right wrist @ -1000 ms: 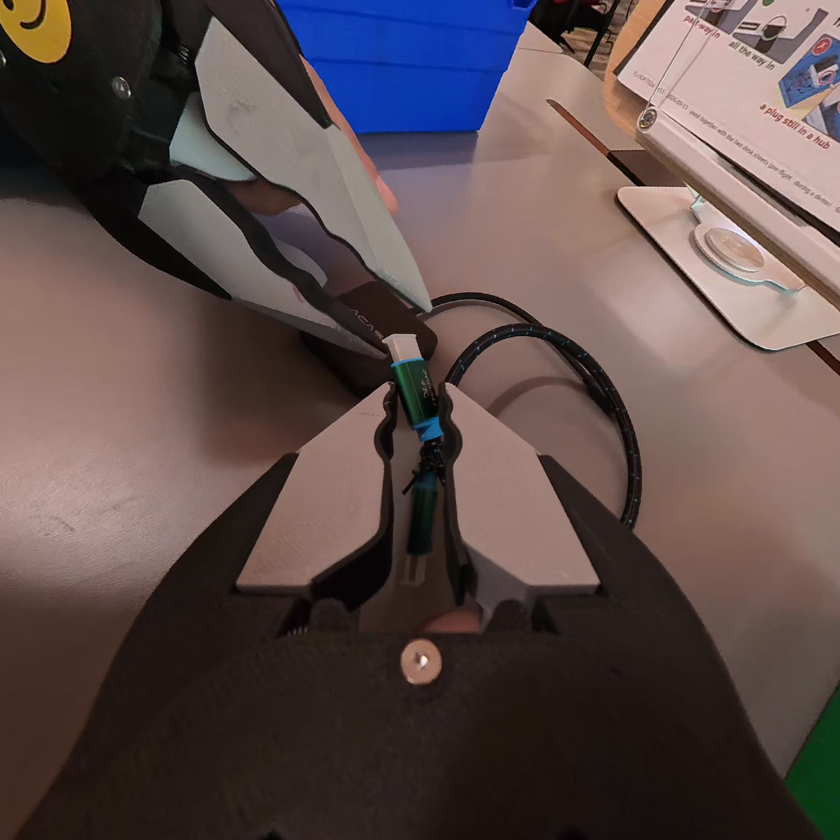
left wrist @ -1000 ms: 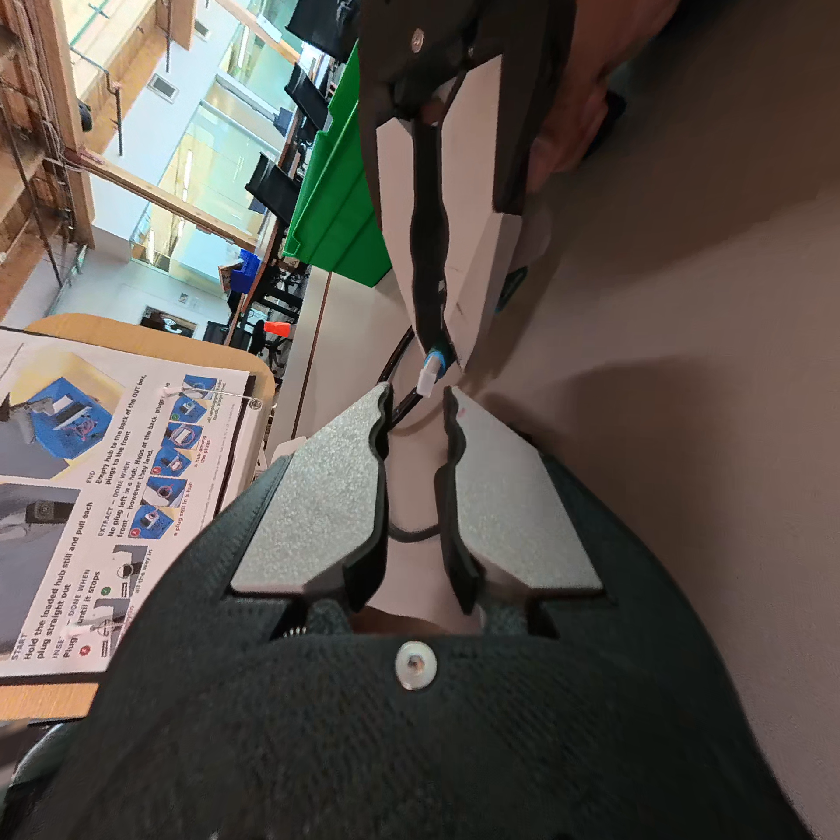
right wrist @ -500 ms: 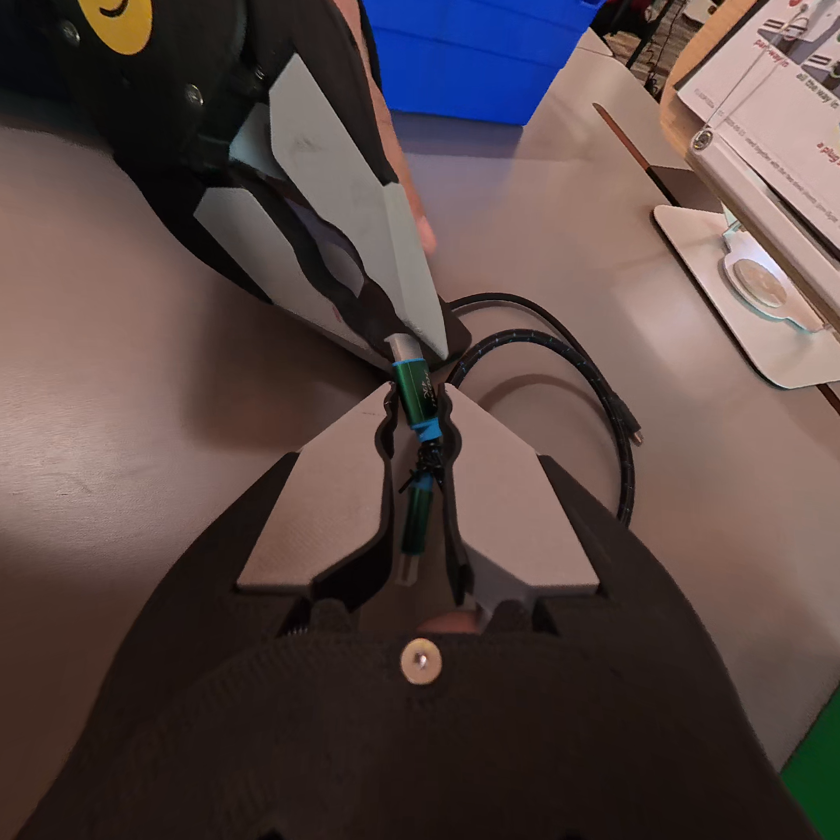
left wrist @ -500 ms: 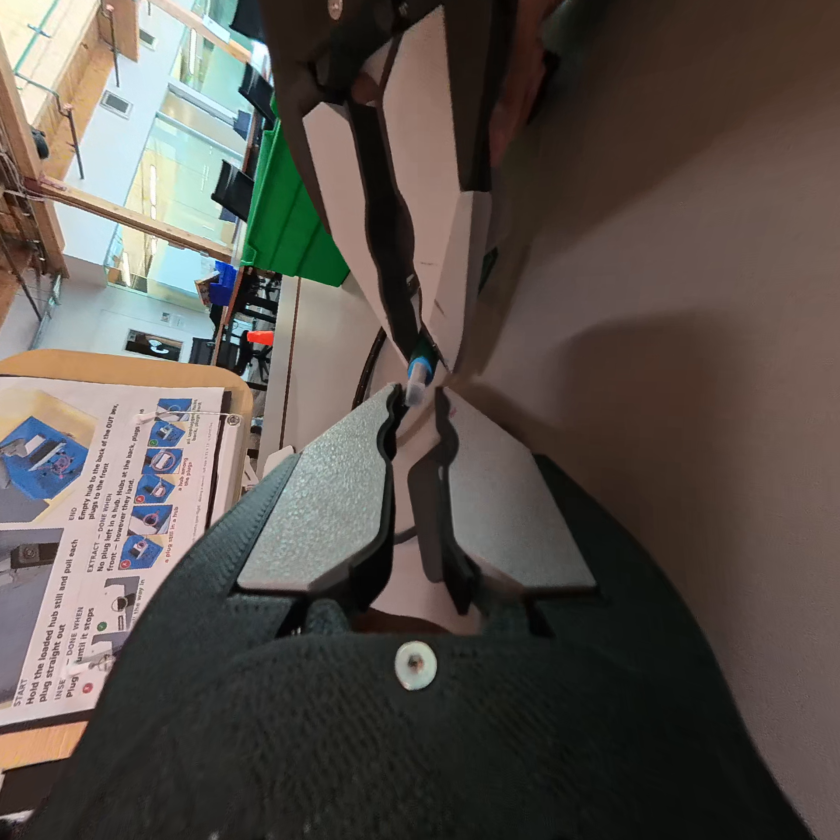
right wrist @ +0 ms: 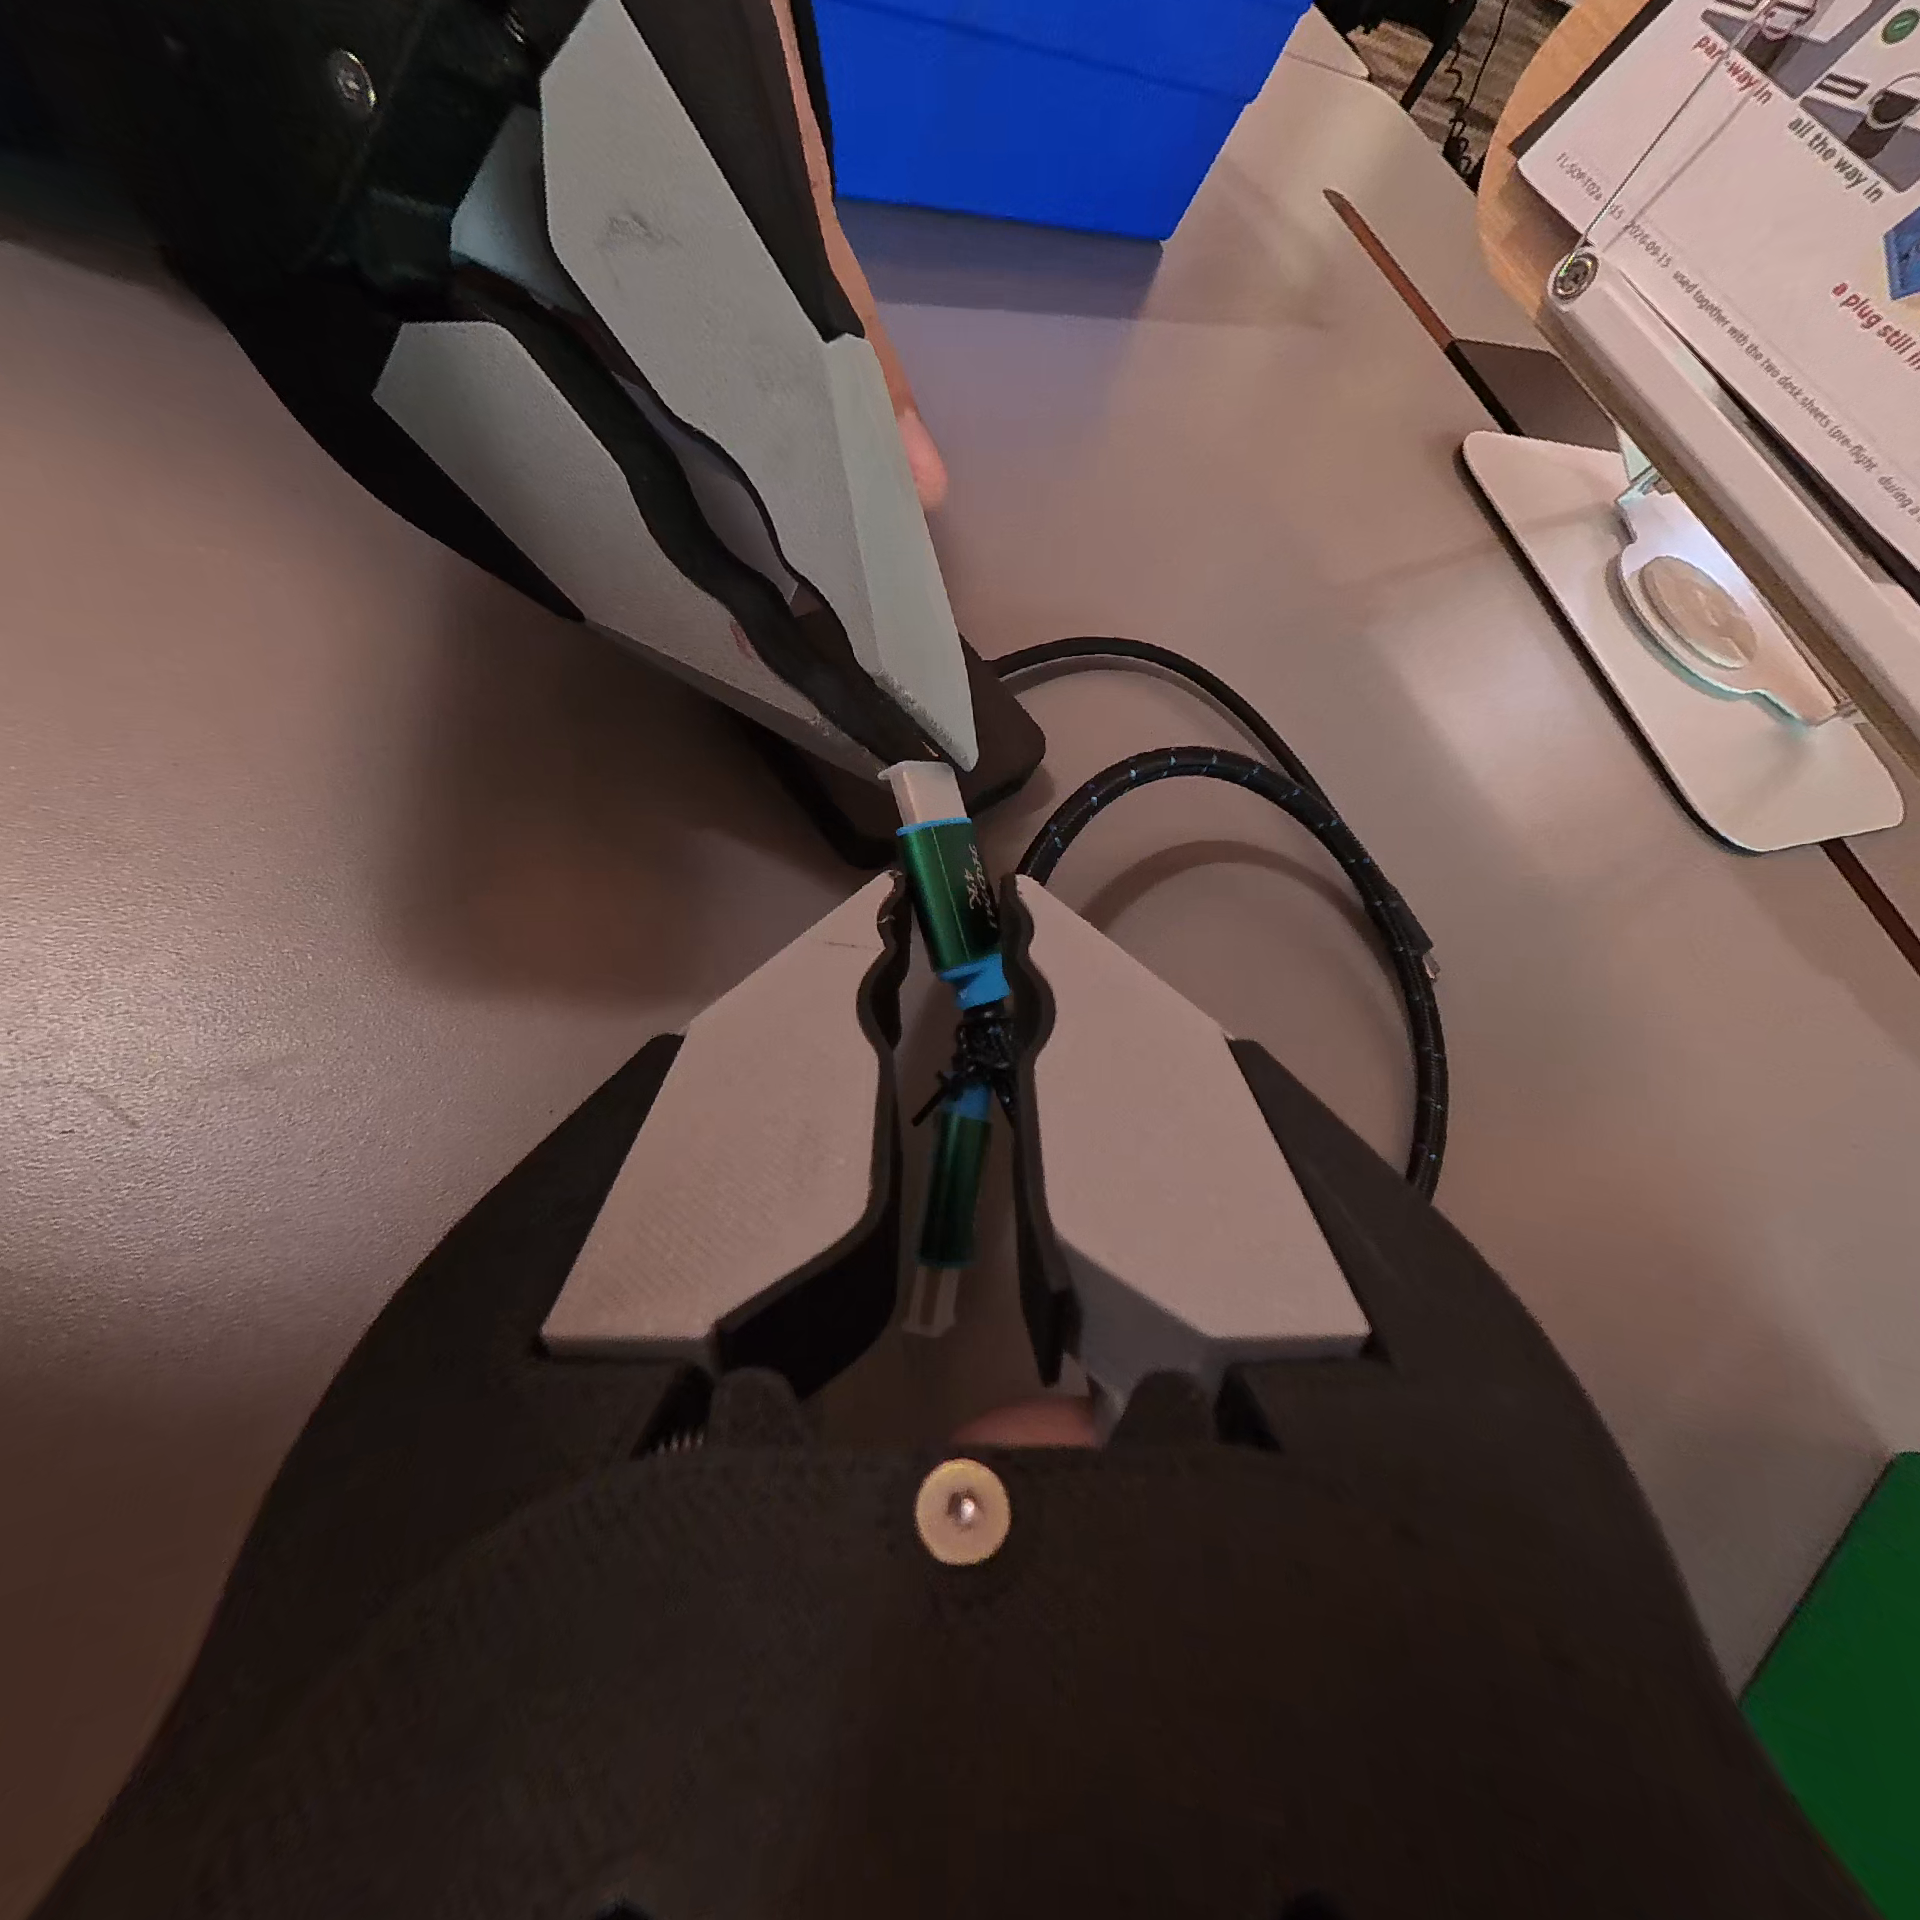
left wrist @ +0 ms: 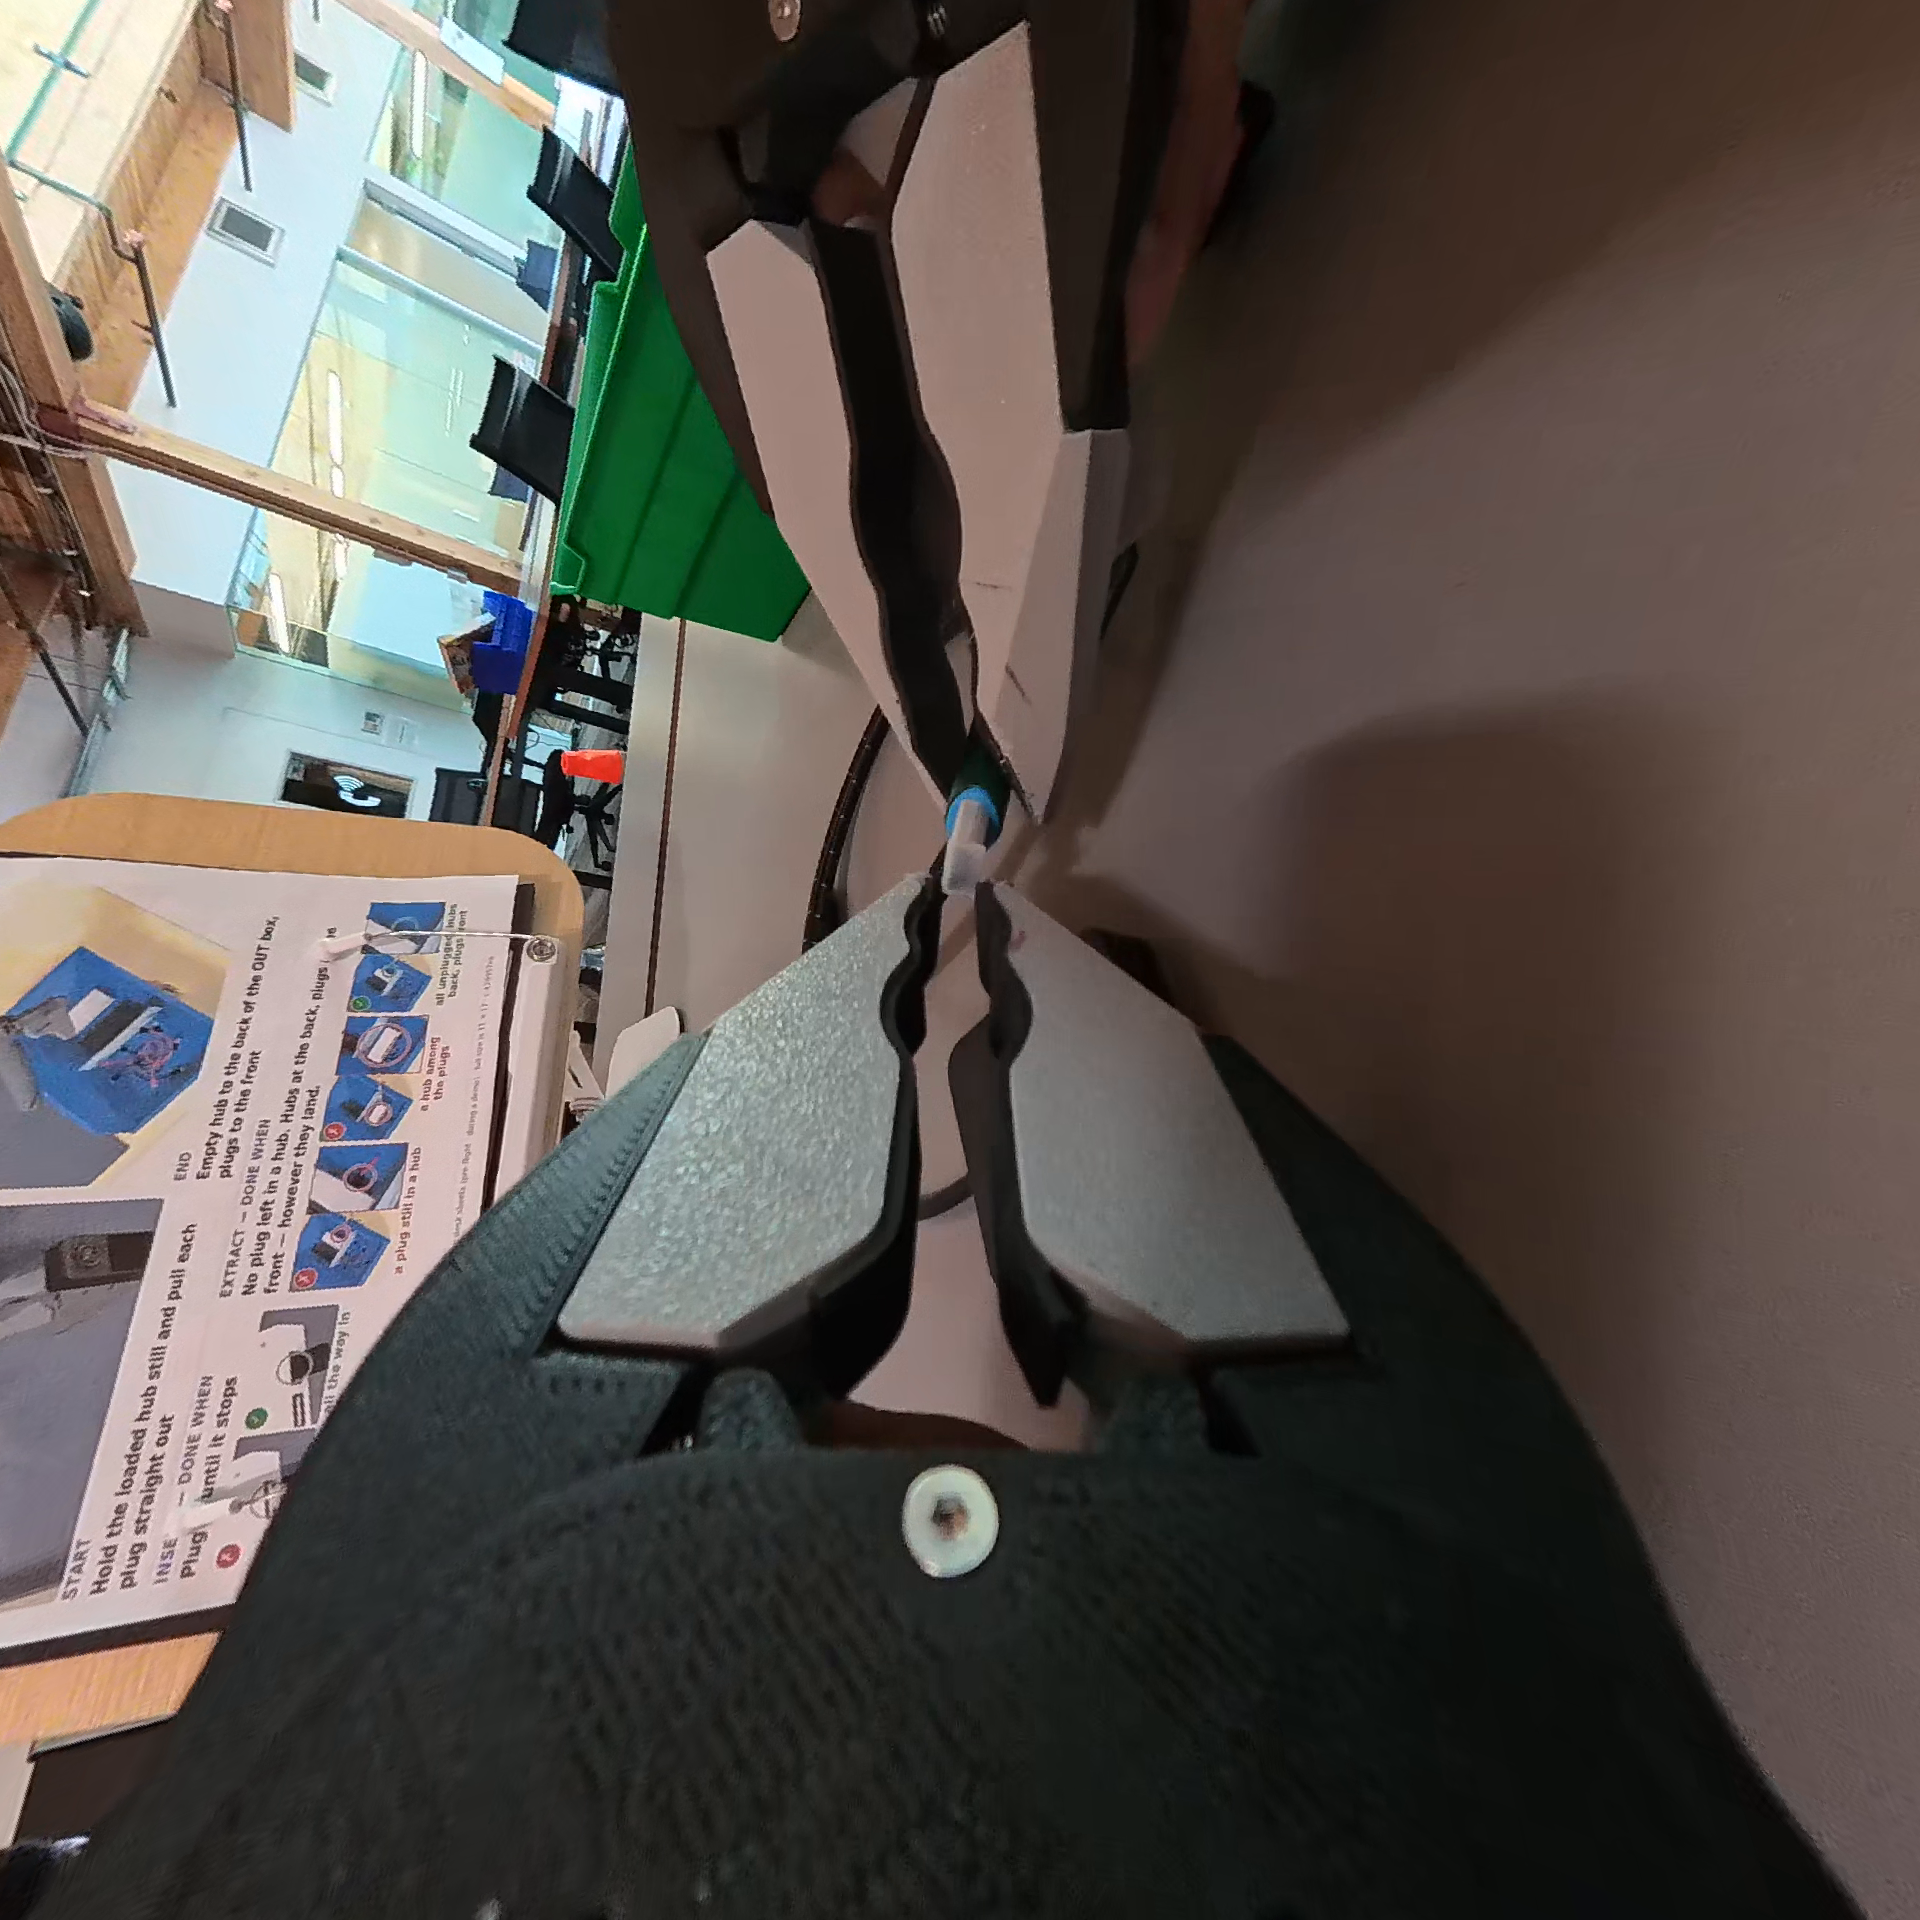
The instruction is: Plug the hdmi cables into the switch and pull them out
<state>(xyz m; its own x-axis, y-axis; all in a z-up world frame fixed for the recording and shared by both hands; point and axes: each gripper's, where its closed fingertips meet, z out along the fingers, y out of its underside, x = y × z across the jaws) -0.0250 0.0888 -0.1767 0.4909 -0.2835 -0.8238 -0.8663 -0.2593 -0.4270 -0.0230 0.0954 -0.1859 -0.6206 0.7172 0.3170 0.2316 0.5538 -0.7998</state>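
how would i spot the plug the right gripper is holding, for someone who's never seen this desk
On the grey table, find the right gripper facing the left gripper. Clamped between its fingertips is the green plug: metallic green with blue bands and a silver tip, unlike the black braided cable looping beside it.

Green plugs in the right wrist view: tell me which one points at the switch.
The upper green plug, pinched at the right gripper tips; the lower green plug hangs behind, metal end toward the camera.
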